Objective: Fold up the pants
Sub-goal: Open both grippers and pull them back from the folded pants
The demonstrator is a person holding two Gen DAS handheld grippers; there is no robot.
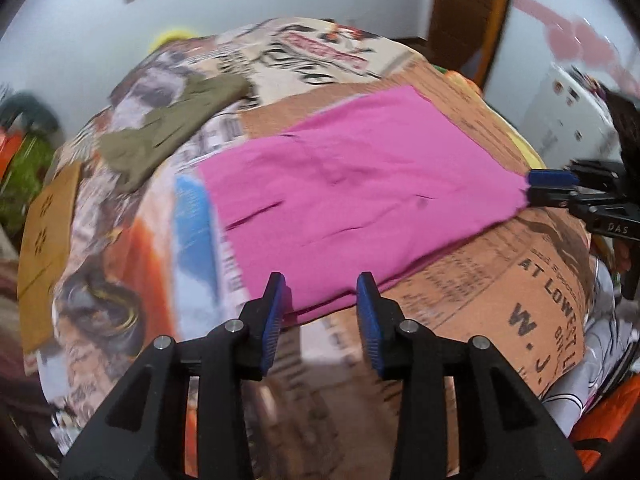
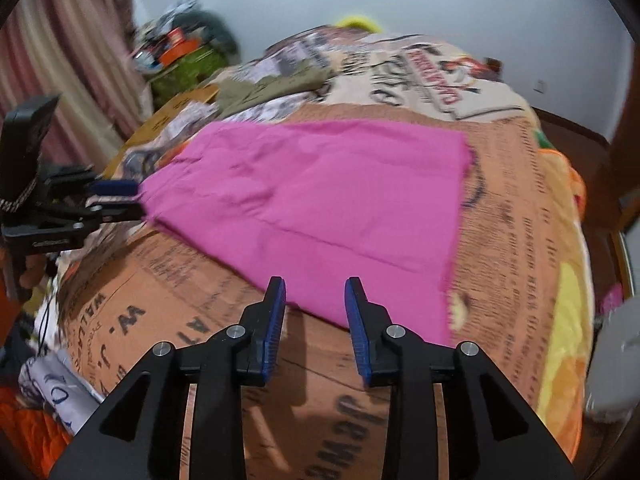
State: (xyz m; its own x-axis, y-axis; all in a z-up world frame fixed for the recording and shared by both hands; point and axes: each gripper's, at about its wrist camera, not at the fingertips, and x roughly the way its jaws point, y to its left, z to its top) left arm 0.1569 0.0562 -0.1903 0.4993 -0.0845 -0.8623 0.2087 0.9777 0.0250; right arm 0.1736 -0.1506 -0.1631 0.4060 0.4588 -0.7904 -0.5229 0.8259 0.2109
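Pink pants (image 1: 352, 184) lie spread flat on a bed with a newspaper-print cover (image 1: 520, 280); they also show in the right wrist view (image 2: 320, 196). My left gripper (image 1: 322, 292) is open, its fingertips just over the near edge of the pants. My right gripper (image 2: 316, 296) is open, its fingertips over another edge of the pants. Each gripper shows in the other's view, the right gripper (image 1: 532, 188) and the left gripper (image 2: 136, 200), at a corner of the pants; from there I cannot tell whether the pads touch the cloth.
An olive-green garment (image 1: 168, 128) lies on the bed beyond the pants, also in the right wrist view (image 2: 272, 84). A cardboard piece (image 1: 48, 232) lies at the bed's edge. Clutter (image 2: 180, 52) and curtains (image 2: 60, 60) stand by the wall. A wooden door (image 1: 468, 4) stands behind the bed.
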